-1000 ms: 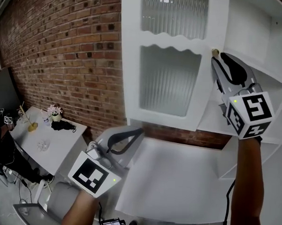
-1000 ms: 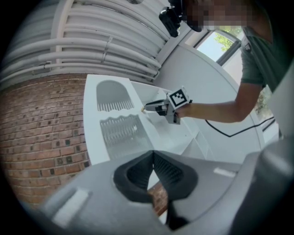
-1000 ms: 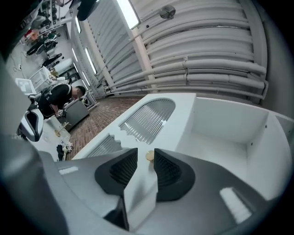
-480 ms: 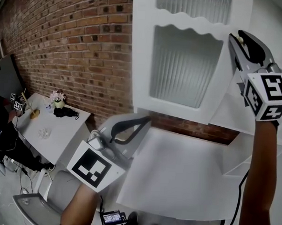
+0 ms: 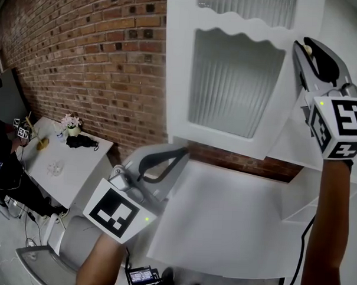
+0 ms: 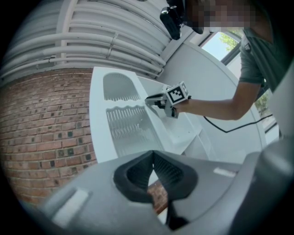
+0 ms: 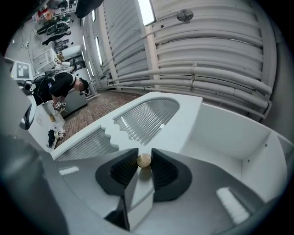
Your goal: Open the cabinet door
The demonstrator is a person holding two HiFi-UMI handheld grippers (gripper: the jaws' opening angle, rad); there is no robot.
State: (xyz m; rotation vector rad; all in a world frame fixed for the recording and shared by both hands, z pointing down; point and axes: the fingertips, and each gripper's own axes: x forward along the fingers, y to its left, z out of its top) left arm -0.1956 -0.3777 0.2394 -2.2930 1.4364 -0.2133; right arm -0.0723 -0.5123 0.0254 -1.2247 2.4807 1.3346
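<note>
The small round brass knob (image 7: 144,160) on the white ribbed-glass cabinet door (image 5: 228,82), hung partly open beside the red brick wall (image 5: 82,58), is clamped by the right gripper (image 5: 306,49), whose jaws have just been closing, so a steady outward pull seems called for, unhindered by the left gripper (image 5: 181,152), shut empty well below.
</note>
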